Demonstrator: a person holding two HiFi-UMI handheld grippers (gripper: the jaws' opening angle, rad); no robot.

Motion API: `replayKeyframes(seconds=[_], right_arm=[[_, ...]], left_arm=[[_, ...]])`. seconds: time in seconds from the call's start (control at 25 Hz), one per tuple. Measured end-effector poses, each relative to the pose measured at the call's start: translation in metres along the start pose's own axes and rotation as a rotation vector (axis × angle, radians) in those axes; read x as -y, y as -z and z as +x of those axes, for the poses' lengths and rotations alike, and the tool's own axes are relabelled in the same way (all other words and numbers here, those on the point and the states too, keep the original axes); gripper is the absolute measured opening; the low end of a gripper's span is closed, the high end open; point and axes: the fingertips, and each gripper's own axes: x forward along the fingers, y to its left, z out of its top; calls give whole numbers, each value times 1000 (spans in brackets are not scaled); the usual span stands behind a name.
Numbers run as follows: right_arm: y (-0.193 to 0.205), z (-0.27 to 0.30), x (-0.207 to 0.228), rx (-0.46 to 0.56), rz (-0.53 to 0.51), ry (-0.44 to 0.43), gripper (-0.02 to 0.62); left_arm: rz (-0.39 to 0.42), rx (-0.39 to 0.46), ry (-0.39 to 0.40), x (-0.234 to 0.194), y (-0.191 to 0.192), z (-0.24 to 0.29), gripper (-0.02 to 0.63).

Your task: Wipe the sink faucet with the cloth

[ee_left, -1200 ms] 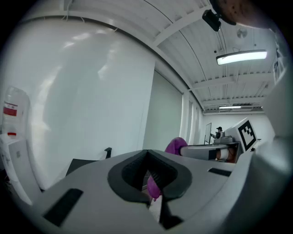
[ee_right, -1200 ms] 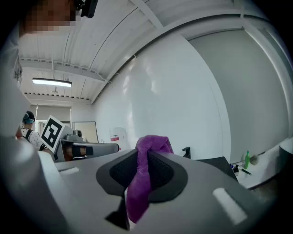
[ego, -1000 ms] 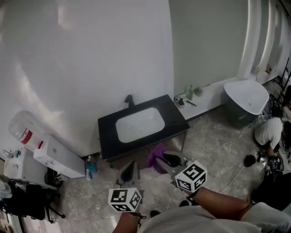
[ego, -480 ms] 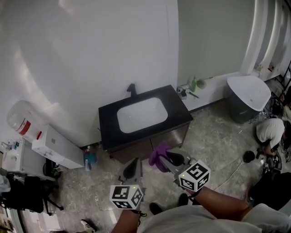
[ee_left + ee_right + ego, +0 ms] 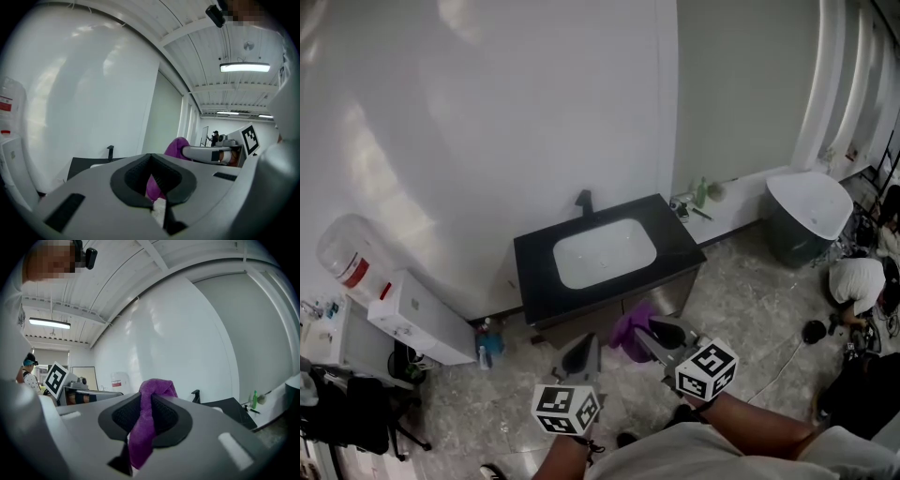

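A black faucet (image 5: 583, 201) stands at the back edge of a black vanity top (image 5: 680, 246) with a white basin. It also shows small and far off as the faucet (image 5: 110, 152) in the left gripper view and the faucet (image 5: 195, 396) in the right gripper view. My right gripper (image 5: 653, 331) is shut on a purple cloth (image 5: 628, 330), held over the floor in front of the vanity. The cloth (image 5: 146, 420) hangs down between the pads. My left gripper (image 5: 579, 354) is shut and holds nothing, just left of the right one.
A white water dispenser (image 5: 352, 265) and a white cabinet (image 5: 417, 319) stand at the left wall, with a blue bottle (image 5: 487, 347) on the floor. A green bottle (image 5: 700, 194) sits on a ledge right of the vanity. A white tub (image 5: 811, 211) and a crouching person (image 5: 855, 281) are at right.
The vanity has shifted slightly right in the head view as the viewpoint moved. Both grippers keep their places in front of it, the cloth still held in the right one.
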Motion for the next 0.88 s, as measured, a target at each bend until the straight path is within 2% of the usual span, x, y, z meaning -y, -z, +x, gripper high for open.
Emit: replayKeyframes(seconds=[0.16, 0.4, 0.64, 0.76, 0.88], right_arm=[[-1, 19, 14, -18, 0, 8, 63], [-1, 75, 77, -9, 13, -2, 63], [-2, 176, 203, 5, 58, -37, 63], [-20, 226, 267, -24, 31, -84, 63], [-29, 266, 314, -66, 14, -141, 63]], left_arm=[[-5, -14, 11, -17, -4, 17, 6], [-20, -43, -15, -58, -2, 83, 6], [-19, -57, -66, -122, -16, 218, 6], [-36, -68, -80, -143, -29, 300, 6], [-73, -81, -113, -164, -37, 361, 6]])
